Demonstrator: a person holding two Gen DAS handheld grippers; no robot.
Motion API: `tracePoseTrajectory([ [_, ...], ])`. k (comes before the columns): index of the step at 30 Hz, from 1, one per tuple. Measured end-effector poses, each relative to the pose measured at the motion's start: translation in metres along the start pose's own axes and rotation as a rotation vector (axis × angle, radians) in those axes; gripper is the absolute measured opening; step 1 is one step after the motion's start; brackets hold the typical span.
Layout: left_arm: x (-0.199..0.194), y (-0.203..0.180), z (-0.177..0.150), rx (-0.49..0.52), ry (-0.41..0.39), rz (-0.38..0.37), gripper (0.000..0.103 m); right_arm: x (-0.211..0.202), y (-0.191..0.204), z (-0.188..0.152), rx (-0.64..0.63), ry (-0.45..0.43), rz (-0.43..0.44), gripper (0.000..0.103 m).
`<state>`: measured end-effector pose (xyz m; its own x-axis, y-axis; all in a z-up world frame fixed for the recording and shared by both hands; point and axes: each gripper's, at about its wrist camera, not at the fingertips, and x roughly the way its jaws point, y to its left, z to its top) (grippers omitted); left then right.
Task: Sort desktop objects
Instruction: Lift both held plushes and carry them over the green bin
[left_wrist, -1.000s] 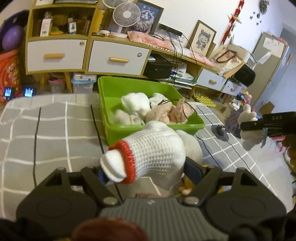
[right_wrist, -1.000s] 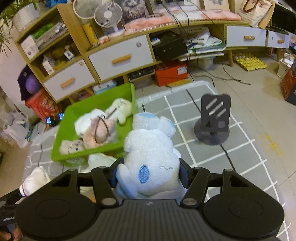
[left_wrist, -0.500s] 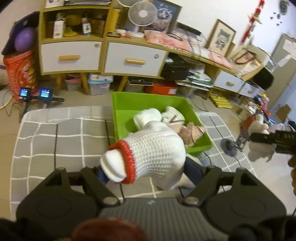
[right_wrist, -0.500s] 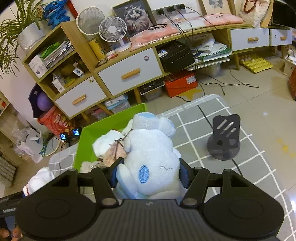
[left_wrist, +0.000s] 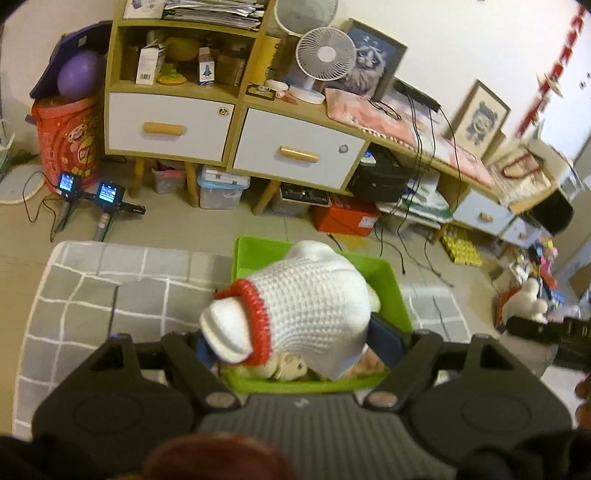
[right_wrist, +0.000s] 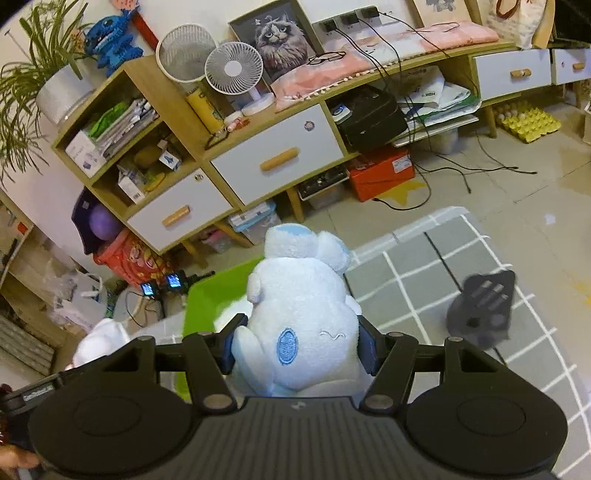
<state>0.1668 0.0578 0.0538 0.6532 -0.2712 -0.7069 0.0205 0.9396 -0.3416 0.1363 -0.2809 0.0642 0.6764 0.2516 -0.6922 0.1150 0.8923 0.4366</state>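
Note:
My left gripper (left_wrist: 299, 341) is shut on a white knitted plush with a red band (left_wrist: 295, 306) and holds it high above the green bin (left_wrist: 395, 291), which holds several soft toys. My right gripper (right_wrist: 297, 347) is shut on a white and blue plush (right_wrist: 299, 317), also held high, with the green bin (right_wrist: 218, 291) below and to its left. The right gripper and its plush show at the right edge of the left wrist view (left_wrist: 528, 295). The left gripper's plush shows at the lower left of the right wrist view (right_wrist: 99, 339).
The bin stands on a grey grid-patterned cloth (left_wrist: 92, 280). A black phone stand (right_wrist: 480, 310) sits on the cloth to the right. A wooden cabinet with white drawers (left_wrist: 229, 129) and floor clutter lie beyond. Two small lit screens on stands (left_wrist: 88, 188) stand on the floor.
Both grippers have risen with their plush toys. The bin and cloth look smaller and lower in both views. Both grips are unchanged.

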Motion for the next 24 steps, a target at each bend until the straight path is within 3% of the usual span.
tracePoseTrajectory([
  [6,0.029,0.005,0.01,-0.093,0.002,-0.048,0.08,0.03,-0.004,0.016,0.07,0.009,0.044,0.061],
  [13,0.083,0.026,0.0,-0.244,-0.015,-0.117,0.08,0.089,-0.026,0.016,0.225,0.013,0.054,0.061],
  [17,0.113,0.035,-0.001,-0.277,-0.029,-0.074,0.08,0.125,-0.035,0.011,0.263,0.061,0.053,0.061],
  [24,0.139,0.022,0.0,-0.128,-0.104,0.118,0.08,0.154,-0.036,0.008,0.225,0.061,0.037,0.062],
])
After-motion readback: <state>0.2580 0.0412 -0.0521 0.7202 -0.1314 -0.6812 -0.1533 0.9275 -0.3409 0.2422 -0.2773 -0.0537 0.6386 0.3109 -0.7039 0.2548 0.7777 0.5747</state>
